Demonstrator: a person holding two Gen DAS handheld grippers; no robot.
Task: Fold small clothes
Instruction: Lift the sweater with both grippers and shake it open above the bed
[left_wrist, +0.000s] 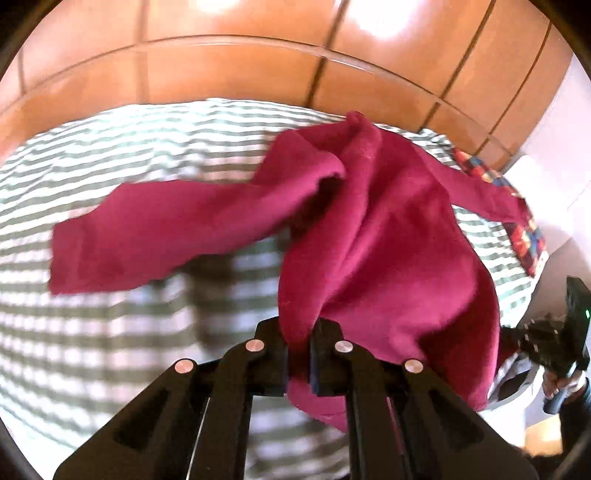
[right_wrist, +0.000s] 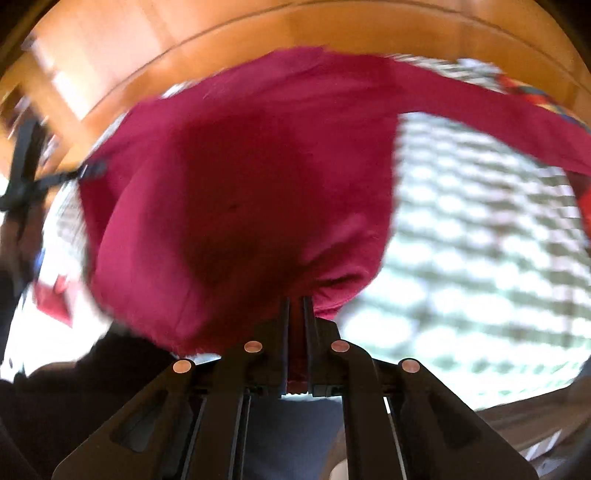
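left wrist: rides behind left gripper (left_wrist: 298, 332), looks steeply down along its fingers, close | right wrist: behind right gripper (right_wrist: 296, 306), same steep close look | shared: red garment (left_wrist: 376, 229) (right_wrist: 240, 184), striped bedsheet (left_wrist: 110, 155) (right_wrist: 480, 229), wooden wardrobe (left_wrist: 229, 70) (right_wrist: 332, 29)

Both views are bright, daylit and strongly fisheye: straight seams of the wooden wall (left_wrist: 236, 62) bow into arcs and black vignette fills the corners. Glare blows out two patches at the top of the left view. The striped sheet (left_wrist: 110, 155) smears with motion blur, worst at lower left, under a dark shadow. In the right view, the red garment (right_wrist: 240, 192) is soft, shadowed at centre, and the sheet at right is overexposed.
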